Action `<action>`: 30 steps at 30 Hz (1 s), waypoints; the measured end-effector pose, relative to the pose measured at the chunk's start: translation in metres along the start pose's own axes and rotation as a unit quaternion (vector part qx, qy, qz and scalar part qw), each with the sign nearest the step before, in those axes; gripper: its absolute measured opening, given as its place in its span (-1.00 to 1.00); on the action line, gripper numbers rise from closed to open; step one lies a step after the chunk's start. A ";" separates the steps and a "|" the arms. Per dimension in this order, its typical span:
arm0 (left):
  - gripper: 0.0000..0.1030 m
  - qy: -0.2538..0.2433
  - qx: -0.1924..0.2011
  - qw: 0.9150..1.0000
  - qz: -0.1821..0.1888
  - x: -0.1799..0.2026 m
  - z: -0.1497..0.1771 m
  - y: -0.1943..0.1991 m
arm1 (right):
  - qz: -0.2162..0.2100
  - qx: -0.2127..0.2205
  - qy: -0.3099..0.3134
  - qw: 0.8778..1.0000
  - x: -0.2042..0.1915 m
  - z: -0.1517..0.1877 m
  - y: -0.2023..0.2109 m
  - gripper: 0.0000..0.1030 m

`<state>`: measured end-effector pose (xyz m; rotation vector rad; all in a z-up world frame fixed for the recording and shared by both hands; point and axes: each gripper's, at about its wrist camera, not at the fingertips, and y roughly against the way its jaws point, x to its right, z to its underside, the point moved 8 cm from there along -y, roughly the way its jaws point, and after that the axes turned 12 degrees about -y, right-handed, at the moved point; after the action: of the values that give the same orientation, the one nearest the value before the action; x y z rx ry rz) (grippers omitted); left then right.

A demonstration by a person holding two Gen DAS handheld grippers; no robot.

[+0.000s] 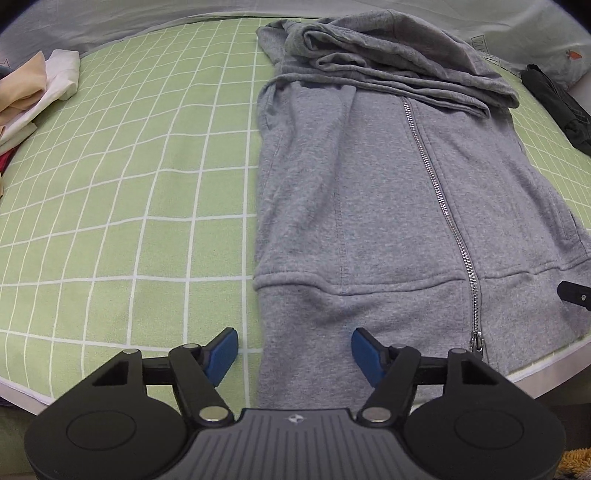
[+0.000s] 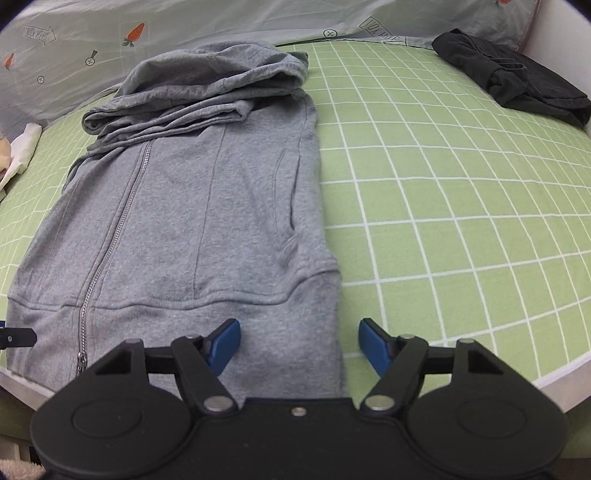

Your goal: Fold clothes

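A grey zip hoodie (image 1: 369,206) lies flat on the green checked bed sheet (image 1: 129,184), zipper up, with its sleeves and hood bunched across the far end. My left gripper (image 1: 293,349) is open over the hoodie's near left hem corner, the cloth's edge lying between its blue pads without being pinched. In the right wrist view the same hoodie (image 2: 192,206) fills the left half, and my right gripper (image 2: 299,341) is open astride its near right hem corner. A tip of the right gripper shows at the hem's right end (image 1: 574,293).
Folded cream and white clothes (image 1: 33,99) sit at the bed's far left. A dark crumpled garment (image 2: 513,79) lies at the far right. A pale printed pillow (image 2: 184,26) runs along the back. The bed's near edge (image 2: 554,373) is just under both grippers.
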<state>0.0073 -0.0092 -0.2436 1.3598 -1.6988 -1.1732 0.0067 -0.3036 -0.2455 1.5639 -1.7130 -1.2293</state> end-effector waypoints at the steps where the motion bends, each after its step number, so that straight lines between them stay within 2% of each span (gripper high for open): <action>1: 0.13 -0.003 0.004 1.000 0.002 0.002 -0.001 0.001 | -0.001 0.002 0.003 1.000 -0.001 0.001 0.001 0.18; 3: -0.33 -0.006 0.011 1.000 0.010 0.006 -0.004 0.003 | -0.006 0.004 0.008 1.000 -0.004 0.001 0.003 -0.21; 4: -0.46 -0.006 0.012 1.000 0.013 0.009 -0.006 0.004 | -0.011 0.004 0.009 1.000 -0.005 0.001 0.003 -0.32; 5: -0.68 -0.005 0.014 1.000 0.014 0.010 -0.007 0.005 | -0.015 0.004 0.009 1.000 -0.006 0.000 0.004 -0.62; 6: -0.76 -0.004 0.014 1.000 0.013 0.011 -0.009 0.005 | -0.021 0.005 0.007 1.000 -0.007 -0.001 0.005 -0.75; 10: -0.82 0.008 0.025 1.000 0.015 0.009 -0.017 0.012 | -0.038 0.014 0.001 0.999 -0.012 -0.010 0.008 -0.82; 13: -0.82 0.031 0.043 0.998 0.024 0.004 -0.028 0.023 | -0.059 0.037 -0.002 0.998 -0.016 -0.023 0.016 -0.83; 21: -0.82 0.054 0.112 0.992 0.006 -0.009 -0.090 0.048 | -0.098 0.102 -0.003 0.990 -0.029 -0.084 0.026 -0.85; 26: -0.84 0.077 0.137 0.987 -0.008 -0.026 -0.130 0.048 | -0.098 0.136 -0.005 0.986 -0.031 -0.130 0.019 -0.86; 30: -0.85 0.100 0.163 0.982 -0.002 -0.040 -0.166 0.052 | -0.095 0.161 -0.010 0.982 -0.034 -0.165 0.014 -0.87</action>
<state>0.1454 -0.0075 -0.1302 1.6174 -1.7937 -0.7515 0.1460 -0.3181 -0.1511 1.9481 -1.8841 -1.0986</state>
